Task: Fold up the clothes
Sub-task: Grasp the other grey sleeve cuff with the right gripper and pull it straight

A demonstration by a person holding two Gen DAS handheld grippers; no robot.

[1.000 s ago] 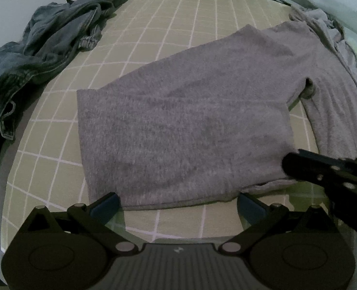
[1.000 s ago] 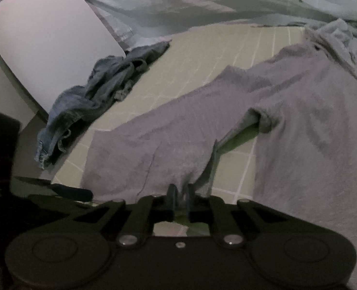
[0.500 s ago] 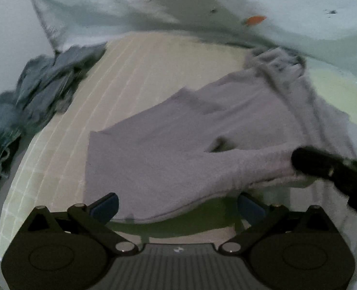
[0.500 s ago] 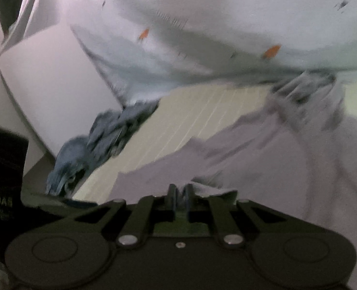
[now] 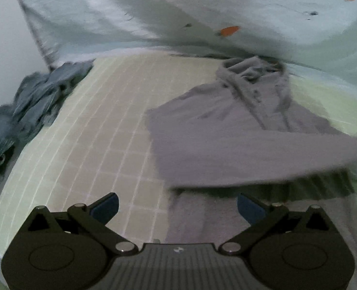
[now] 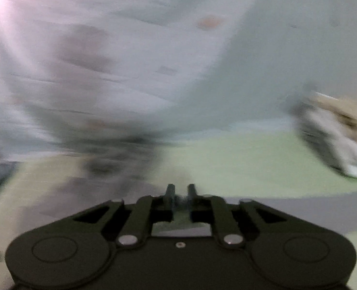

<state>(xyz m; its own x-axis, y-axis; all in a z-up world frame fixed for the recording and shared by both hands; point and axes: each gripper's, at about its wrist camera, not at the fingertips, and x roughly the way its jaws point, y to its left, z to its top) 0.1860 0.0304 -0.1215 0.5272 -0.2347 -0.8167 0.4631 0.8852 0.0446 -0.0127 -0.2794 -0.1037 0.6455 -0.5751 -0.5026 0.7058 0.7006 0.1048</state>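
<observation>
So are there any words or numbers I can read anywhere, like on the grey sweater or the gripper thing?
No readable text anywhere.
Left gripper: a tiny pale mark on its body, a logo too small to read.
Grey sweater: no print.
Pale sheet: only little orange shapes, not letters.
Right wrist view: too blurred to read.

Right wrist view smeared by blur almost throughout. Right gripper point(image 6: 180, 193): fingers nearly together; what sits between them is a grey smudge, not identifiable. A pale, tan-and-white lump point(image 6: 337, 135), right of the gripper, is cut by the frame edge; nature unclear.

Left wrist view: grey sweater point(image 5: 238, 130) runs out of frame on the right; its lifted front edge is blurred. Jeans point(image 5: 31, 101), left of the sweater, are cut off at the frame edge.
</observation>
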